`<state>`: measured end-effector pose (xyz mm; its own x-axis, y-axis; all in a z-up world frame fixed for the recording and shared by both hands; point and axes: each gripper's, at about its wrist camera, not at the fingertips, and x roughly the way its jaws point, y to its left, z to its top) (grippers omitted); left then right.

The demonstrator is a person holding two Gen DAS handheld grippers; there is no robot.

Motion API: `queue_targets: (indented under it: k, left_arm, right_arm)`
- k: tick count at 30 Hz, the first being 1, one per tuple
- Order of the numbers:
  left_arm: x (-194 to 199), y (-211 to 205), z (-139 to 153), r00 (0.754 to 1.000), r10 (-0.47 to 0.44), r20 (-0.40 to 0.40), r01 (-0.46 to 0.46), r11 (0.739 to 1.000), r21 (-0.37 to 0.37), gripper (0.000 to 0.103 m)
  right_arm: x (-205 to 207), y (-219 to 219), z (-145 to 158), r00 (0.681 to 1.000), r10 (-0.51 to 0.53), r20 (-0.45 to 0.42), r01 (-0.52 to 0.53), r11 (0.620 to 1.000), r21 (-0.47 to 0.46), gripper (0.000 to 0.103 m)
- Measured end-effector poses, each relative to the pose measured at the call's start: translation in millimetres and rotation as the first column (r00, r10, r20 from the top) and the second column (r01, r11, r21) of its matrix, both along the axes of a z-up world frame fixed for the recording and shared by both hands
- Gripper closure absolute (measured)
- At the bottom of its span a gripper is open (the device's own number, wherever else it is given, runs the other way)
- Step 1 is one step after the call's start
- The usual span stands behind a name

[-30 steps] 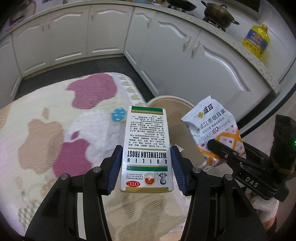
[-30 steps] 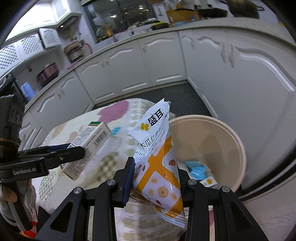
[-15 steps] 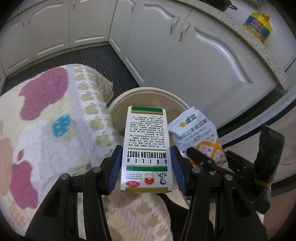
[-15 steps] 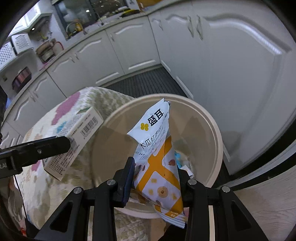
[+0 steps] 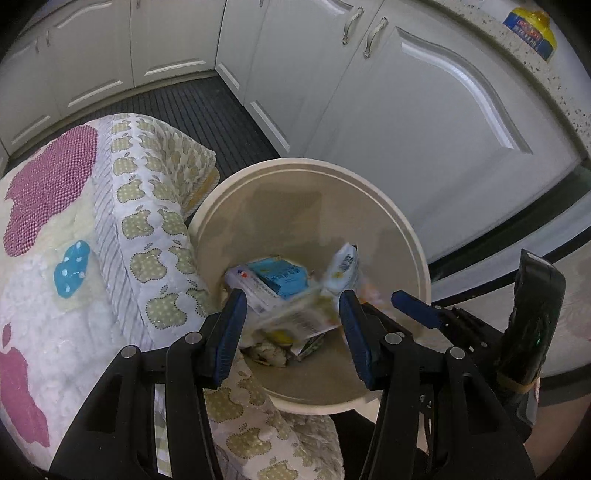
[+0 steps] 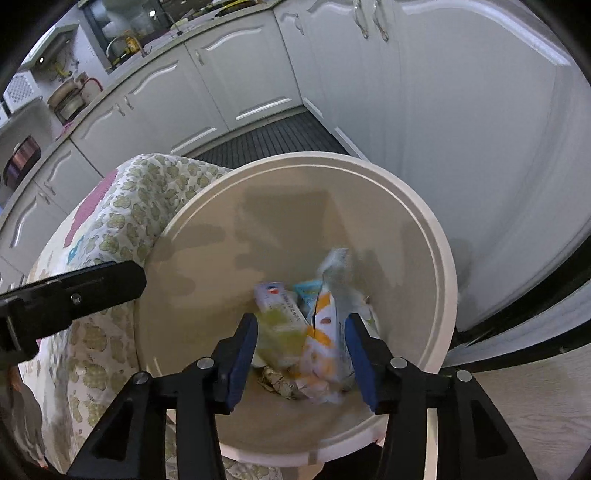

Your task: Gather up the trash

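Observation:
A round cream bin [image 5: 406,229] stands on the floor below both grippers. My left gripper [image 5: 291,314] hangs open over it. The white and green medicine box [image 5: 295,317] is a blur below its pads, dropping among the trash. My right gripper [image 6: 301,332] is over the same bin [image 6: 436,236] and its jaws are opening. The orange and white snack bag [image 6: 328,321] is blurred and falling free between them, beside the box [image 6: 280,328]. In the bin lie a blue pack [image 5: 280,277] and crumpled paper [image 5: 266,352].
A table with an apple-patterned quilted cloth [image 5: 147,240] touches the bin's left side. White cabinets [image 5: 443,129] curve around behind it, with a yellow oil bottle [image 5: 528,29] on the counter. A dark ribbed mat [image 5: 177,99] covers the floor beyond the table.
Both grippers came down over the bin. The left let go of the medicine box and the right let go of the snack bag; both items now fall into the bin.

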<state>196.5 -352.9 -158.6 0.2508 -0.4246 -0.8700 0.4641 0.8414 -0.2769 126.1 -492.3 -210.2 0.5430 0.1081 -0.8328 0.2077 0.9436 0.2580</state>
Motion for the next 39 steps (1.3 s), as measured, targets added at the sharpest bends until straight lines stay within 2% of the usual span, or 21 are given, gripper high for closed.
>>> queue_targets:
  k: [8,17,20,24,31,36,39]
  left_arm:
    - [-14,16,8,0.997,0.0,0.074,0.001,1.0,-0.015,0.047]
    - [-43,50,38,0.975,0.037,0.218,-0.034,0.999,-0.017,0.047]
    - [-53,63,53,0.961,0.057,0.271,-0.049,0.998,-0.034,0.047]
    - [-69,80,75,0.93,0.093,0.355,-0.084,0.996,-0.041,0.047]
    - [-94,112,104,0.882,0.165,0.441,-0.135,0.986,-0.097,0.047]
    - [-109,125,121,0.851,0.187,0.491,-0.144,0.982,-0.125,0.047]
    - [-117,128,129,0.834,0.178,0.523,-0.134,0.984,-0.12,0.047]
  right_arm:
    - [-15,2,17,0.998,-0.046,0.053,0.045,0.999,0.005,0.045]
    - [-51,18,55,0.979,-0.083,0.188,0.086,0.996,-0.012,0.04]
    - [-59,26,69,0.969,-0.084,0.232,0.093,0.995,-0.027,0.039]
    - [-72,38,87,0.953,-0.08,0.291,0.096,0.994,-0.042,0.034]
    - [-89,58,109,0.935,-0.07,0.349,0.098,0.993,-0.062,0.032]
    - [-97,71,119,0.922,-0.059,0.384,0.097,0.992,-0.08,0.031]
    - [-102,78,126,0.912,-0.054,0.407,0.101,0.99,-0.094,0.027]
